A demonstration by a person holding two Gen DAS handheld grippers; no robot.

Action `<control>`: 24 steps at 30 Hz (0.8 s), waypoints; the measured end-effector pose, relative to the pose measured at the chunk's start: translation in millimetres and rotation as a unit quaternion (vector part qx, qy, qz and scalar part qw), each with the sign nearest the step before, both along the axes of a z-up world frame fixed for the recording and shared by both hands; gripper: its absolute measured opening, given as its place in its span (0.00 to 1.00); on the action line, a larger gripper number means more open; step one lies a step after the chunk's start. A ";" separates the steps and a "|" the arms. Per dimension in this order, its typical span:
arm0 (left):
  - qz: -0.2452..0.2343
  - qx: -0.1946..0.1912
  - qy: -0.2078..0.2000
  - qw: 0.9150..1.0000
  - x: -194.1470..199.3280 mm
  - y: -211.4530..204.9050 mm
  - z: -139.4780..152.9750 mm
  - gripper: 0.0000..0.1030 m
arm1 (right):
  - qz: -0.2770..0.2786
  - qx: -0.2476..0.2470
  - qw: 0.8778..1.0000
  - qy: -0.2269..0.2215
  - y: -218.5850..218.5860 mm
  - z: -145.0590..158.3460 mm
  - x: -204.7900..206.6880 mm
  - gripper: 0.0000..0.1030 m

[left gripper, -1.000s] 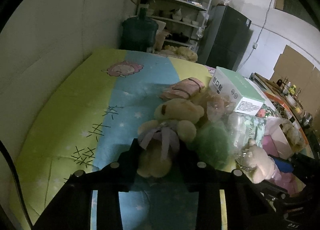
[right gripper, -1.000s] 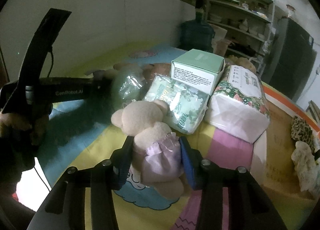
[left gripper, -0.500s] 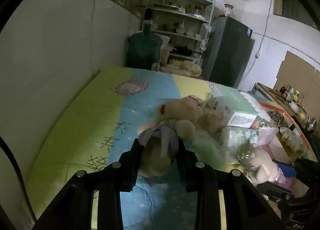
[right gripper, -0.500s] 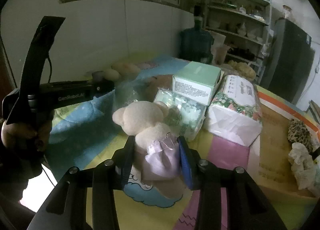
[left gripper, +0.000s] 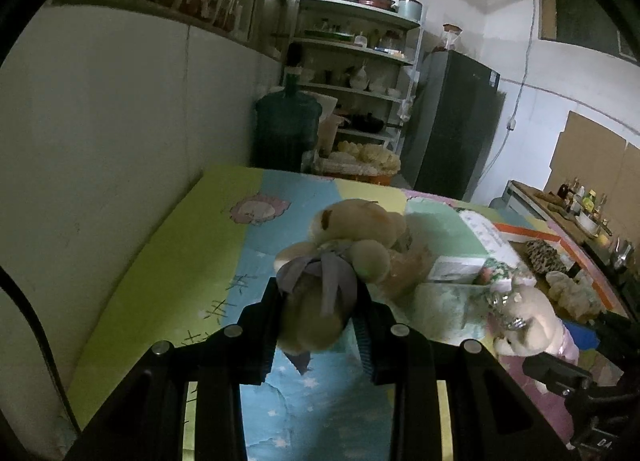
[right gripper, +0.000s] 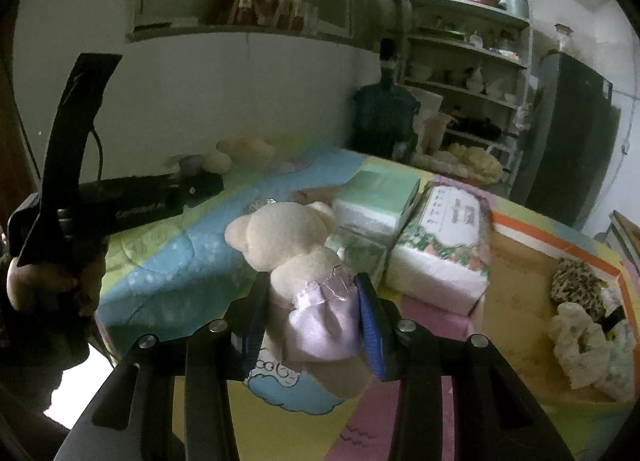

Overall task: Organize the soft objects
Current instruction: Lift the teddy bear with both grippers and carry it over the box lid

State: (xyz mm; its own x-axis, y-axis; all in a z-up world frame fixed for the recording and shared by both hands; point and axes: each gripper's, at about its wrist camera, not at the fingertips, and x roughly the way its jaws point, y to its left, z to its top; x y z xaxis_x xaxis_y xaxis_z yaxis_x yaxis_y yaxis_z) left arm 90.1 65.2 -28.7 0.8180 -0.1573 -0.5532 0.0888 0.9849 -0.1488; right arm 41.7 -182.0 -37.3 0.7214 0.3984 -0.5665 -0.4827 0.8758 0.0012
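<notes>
My left gripper [left gripper: 318, 301] is shut on a tan teddy bear with a grey-lilac ribbon [left gripper: 320, 281], held by its body above the bed, head pointing away. My right gripper [right gripper: 310, 297] is shut on a cream teddy bear in a lilac satin dress [right gripper: 304, 273], also lifted off the bed. In the left wrist view that cream bear [left gripper: 528, 325] shows at the right with the right gripper's body below it. In the right wrist view the left gripper's body [right gripper: 132, 201] and the hand holding it show at the left, the tan bear [right gripper: 240, 151] blurred beyond.
A colourful quilt [left gripper: 224, 245] covers the bed along a white wall. On it lie a green-topped box [right gripper: 376, 197], a floral tissue pack [right gripper: 444, 249], clear-wrapped packs [left gripper: 448, 301] and a leopard-print soft thing [right gripper: 576, 285]. A water jug [left gripper: 286, 129], shelves and a dark fridge [left gripper: 456, 125] stand behind.
Both grippers have risen with their bears off the bed, and the packs and boxes now sit lower and farther away. Each grip has stayed the same.
</notes>
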 end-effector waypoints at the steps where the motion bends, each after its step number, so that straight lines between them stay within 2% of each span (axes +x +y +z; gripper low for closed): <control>1: -0.001 0.000 -0.003 1.000 -1.3 -1.5 2.0 0.33 | -0.002 0.002 1.000 -0.002 -0.9 1.8 -0.8 0.41; 24: -0.059 -0.004 -0.040 0.997 -11.4 -70.1 35.8 0.33 | -0.045 0.051 0.997 -0.042 -51.0 31.9 -11.2 0.42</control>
